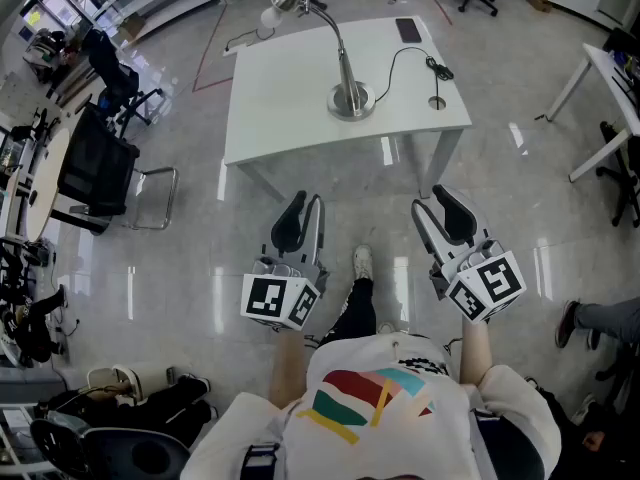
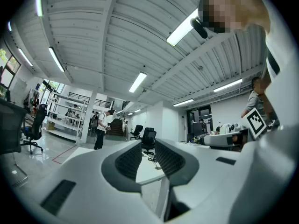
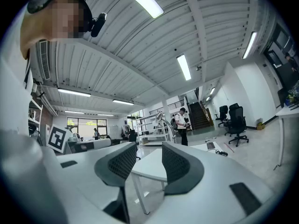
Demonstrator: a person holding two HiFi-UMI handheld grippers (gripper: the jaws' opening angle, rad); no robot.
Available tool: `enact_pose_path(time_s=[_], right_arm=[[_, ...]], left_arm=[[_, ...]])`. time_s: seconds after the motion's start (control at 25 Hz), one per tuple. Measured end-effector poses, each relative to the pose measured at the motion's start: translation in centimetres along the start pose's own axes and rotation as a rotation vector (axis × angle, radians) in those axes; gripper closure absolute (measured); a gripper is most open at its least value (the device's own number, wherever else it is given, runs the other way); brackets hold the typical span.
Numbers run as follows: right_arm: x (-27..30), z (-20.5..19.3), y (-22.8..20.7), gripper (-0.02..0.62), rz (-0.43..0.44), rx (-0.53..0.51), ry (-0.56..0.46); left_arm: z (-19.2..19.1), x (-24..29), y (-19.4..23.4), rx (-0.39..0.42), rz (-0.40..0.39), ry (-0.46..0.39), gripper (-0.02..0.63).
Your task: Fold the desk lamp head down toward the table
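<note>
Left gripper (image 1: 307,204) and right gripper (image 1: 430,200): both empty, jaws apart. Desk lamp (image 1: 345,68) stands on table (image 1: 280,98), well ahead of my grippers.

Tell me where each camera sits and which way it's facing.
Head view: on the person's head, steeply down at table, lamp, left gripper, right gripper; shirt and a shoe show.
Left gripper view: on that gripper, level along its open, empty jaws toward the table; shirt at right.
Right gripper view: likewise, toward table and lamp; shirt at left.
Shared: both gripper views frame the table between the jaws and show the other gripper.
</note>
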State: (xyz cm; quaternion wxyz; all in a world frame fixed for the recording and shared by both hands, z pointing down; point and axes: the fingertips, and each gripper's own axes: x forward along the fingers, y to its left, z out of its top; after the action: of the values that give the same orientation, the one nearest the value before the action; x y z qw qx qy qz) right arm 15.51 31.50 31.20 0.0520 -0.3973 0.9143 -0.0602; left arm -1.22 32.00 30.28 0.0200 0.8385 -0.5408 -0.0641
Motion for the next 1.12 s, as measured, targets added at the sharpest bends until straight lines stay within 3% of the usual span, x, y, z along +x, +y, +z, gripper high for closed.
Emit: enact_pose_path(time_s=[0.12,0.28,0.4,0.6,0.8,0.96,1.12], right_arm=[[5.6,0.5,-2.5,0.445,0.01,-0.006,-0.002],[13.3,2.2,-5.5,0.445,0.033,-0.046,0.001],[18.8,3.5,-7.9,0.445,0.036,-0.079,0.0],[26.4,5.2,-10.5,0.445,0.08,-0.06,0.002],[32.4,6.4,-14.2,0.445,0.154,-0.094,0.064],[35.3,7.9,-16.6,0.445,0.225,-0.13,0.063],[39.1,9.9,-18.2,0.445,0.378,-0.131,0.066]], left_arm=[[0.4,4.7,4.4,0.012,-0.007,-0.021,0.489],[1.7,11.1,10.0,0.014,-0.027,-0.05,0.425],[2.3,15.7,13.7,0.027,-0.035,-0.063,0.425],[3.5,21.8,18.7,0.028,-0.054,-0.05,0.423],[6.0,27.3,21.9,0.039,-0.052,-0.067,0.379],[8.7,30.6,22.5,0.124,-0.062,-0.092,0.371],[12.1,34.8,22.8,0.287,-0.102,-0.087,0.371]])
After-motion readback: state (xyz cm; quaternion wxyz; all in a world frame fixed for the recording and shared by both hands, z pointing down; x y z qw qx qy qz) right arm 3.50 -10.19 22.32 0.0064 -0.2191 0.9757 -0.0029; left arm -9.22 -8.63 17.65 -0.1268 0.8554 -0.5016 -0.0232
